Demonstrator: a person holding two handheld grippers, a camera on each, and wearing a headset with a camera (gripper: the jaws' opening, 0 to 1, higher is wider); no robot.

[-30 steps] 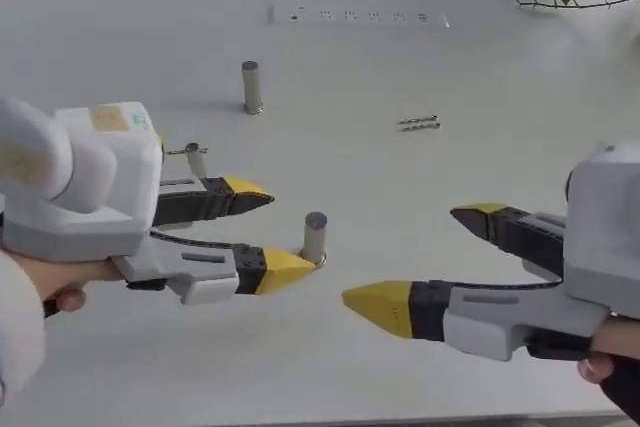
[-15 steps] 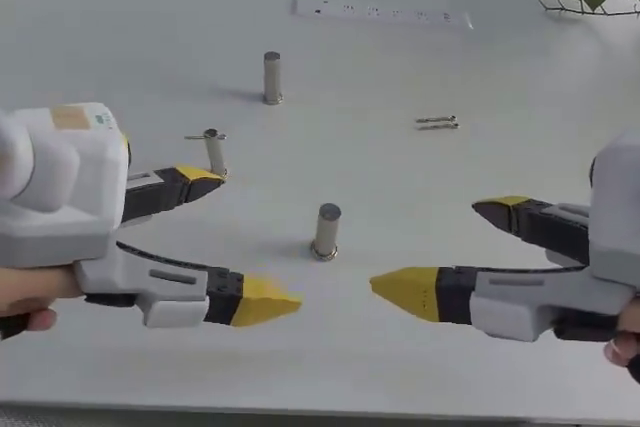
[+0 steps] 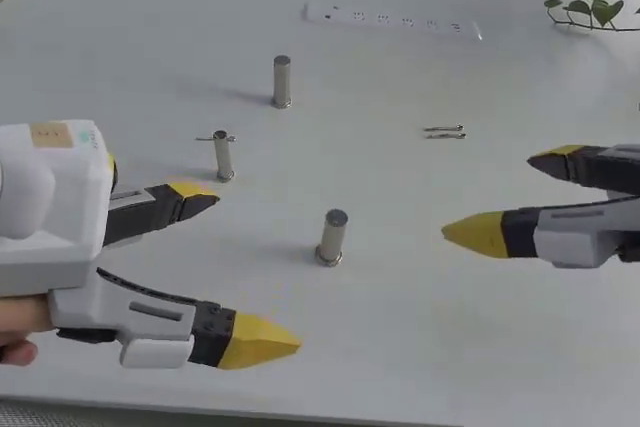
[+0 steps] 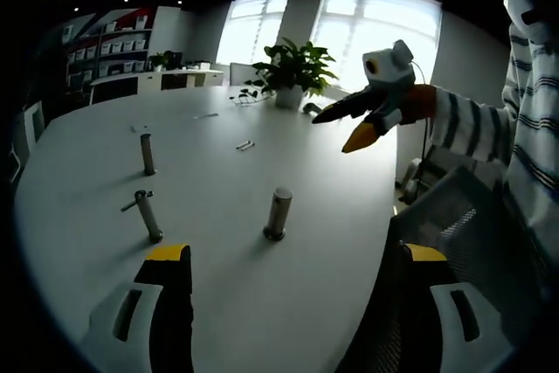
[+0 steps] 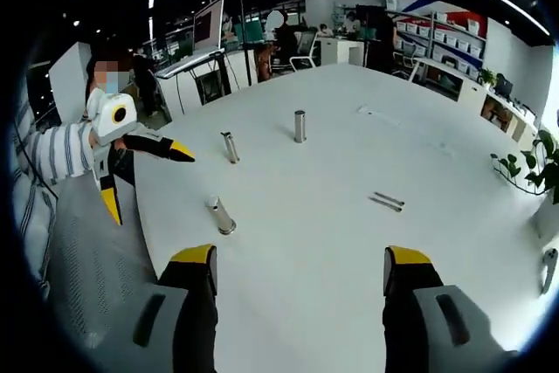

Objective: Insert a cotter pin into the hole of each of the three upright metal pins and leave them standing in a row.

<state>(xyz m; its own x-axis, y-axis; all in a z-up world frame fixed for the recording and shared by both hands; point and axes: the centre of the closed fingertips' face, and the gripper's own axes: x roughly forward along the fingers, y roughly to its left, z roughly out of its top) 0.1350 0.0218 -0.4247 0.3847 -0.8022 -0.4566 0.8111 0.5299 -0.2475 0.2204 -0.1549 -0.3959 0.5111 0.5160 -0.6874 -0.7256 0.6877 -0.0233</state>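
**A:** While both hang above the white surface (image 3: 400, 337), how do the tongs stand?

**B:** Wide open, the pair of them. The left tongs (image 3: 256, 270) have their jaws spread and grip nothing. The right tongs (image 3: 488, 195) are the same, parted and empty. They sit at opposite sides of the head view, well apart.

**A:** And the three metal pins?

**B:** All upright on the surface, in a triangle rather than a row. The near pin (image 3: 332, 237) stands between the two tongs. The left pin (image 3: 223, 155) is just beyond the left tongs' upper tip, and a cotter pin (image 3: 208, 137) goes through its head, sticking out sideways. The far pin (image 3: 282, 81) stands behind both.

**A:** Any others lying about?

**B:** Two loose cotter pins (image 3: 443, 131) lie flat, side by side, right of the pins and ahead of the right tongs. A white power strip (image 3: 390, 19) lies at the far edge, with plant leaves (image 3: 590, 2) in the corner.
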